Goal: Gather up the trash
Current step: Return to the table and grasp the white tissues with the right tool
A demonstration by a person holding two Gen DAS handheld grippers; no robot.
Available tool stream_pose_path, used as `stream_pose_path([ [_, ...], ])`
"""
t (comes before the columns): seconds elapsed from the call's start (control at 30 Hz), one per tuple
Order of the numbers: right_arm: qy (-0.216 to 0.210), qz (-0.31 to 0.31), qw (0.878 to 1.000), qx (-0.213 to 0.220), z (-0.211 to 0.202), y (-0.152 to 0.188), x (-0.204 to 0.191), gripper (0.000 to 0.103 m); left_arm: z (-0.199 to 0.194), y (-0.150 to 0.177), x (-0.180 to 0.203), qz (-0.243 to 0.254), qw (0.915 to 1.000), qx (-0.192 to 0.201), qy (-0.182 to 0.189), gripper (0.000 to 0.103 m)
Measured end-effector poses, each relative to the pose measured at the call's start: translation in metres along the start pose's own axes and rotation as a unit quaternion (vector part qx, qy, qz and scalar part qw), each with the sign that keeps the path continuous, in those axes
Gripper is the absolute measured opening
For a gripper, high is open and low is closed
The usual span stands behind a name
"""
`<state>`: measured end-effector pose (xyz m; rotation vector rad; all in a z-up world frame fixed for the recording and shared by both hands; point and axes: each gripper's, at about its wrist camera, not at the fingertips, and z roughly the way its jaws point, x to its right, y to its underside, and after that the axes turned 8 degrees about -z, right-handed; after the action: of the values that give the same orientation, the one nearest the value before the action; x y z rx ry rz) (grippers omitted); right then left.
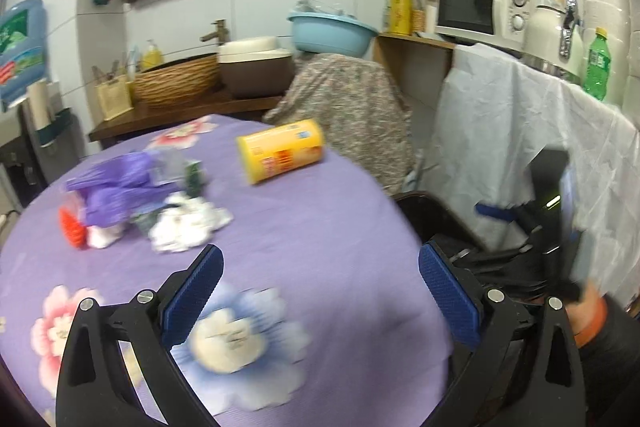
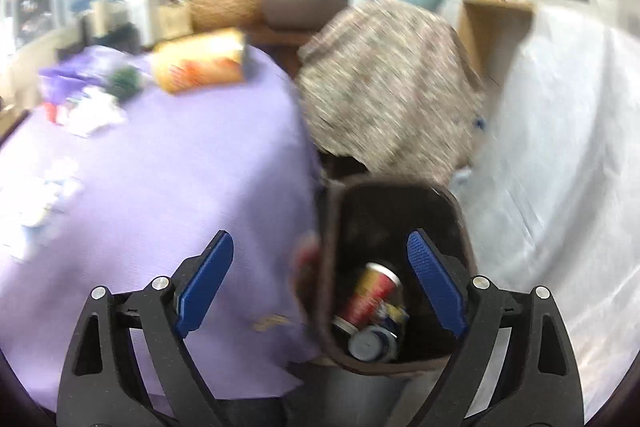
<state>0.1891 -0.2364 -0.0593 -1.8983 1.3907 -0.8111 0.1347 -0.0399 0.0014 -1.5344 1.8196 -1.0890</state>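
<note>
A yellow canister (image 1: 280, 151) (image 2: 200, 65) lies on its side on the purple flowered tablecloth (image 1: 304, 239). Left of it sits a heap of trash: purple plastic bag (image 1: 116, 191), white crumpled tissues (image 1: 188, 223), a small green carton (image 1: 194, 181) and an orange piece (image 1: 72, 227). My left gripper (image 1: 320, 291) hangs open over the cloth, nothing between its fingers. A dark bin (image 2: 396, 267) stands beside the table with a red can (image 2: 374, 295) and another can (image 2: 370, 343) inside. My right gripper (image 2: 320, 279) is open above the bin's left rim, empty.
A chair draped in patterned cloth (image 1: 352, 107) (image 2: 388, 83) stands behind the table. White sheeting (image 1: 520, 131) covers a counter at the right, holding a microwave (image 1: 484, 9) and a green bottle (image 1: 596, 65). The other gripper's black body (image 1: 540, 227) shows at the right.
</note>
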Motion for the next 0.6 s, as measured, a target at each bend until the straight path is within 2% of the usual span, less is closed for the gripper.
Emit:
stream_pose_path([
  [0.13, -0.053, -0.021, 0.998, 0.041, -0.024, -0.028, -0.038, 0.088, -0.014, 0.011, -0.039, -0.007, 0.9991, 0.0, -0.042, 0.097],
  [0.3, -0.122, -0.054, 0.989, 0.059, -0.033, -0.056, -0.085, 0.088, -0.026, 0.022, -0.095, -0.04, 0.995, -0.003, -0.091, 0.097],
  [0.47, -0.182, -0.068, 0.98, 0.054, -0.021, -0.079, -0.126, 0.088, -0.036, 0.029, -0.141, -0.084, 0.9897, -0.004, -0.116, 0.097],
  [0.6, -0.223, -0.093, 0.97, 0.033, 0.007, -0.102, -0.161, 0.088, -0.04, 0.032, -0.159, -0.09, 0.9877, 0.0, -0.128, 0.097],
])
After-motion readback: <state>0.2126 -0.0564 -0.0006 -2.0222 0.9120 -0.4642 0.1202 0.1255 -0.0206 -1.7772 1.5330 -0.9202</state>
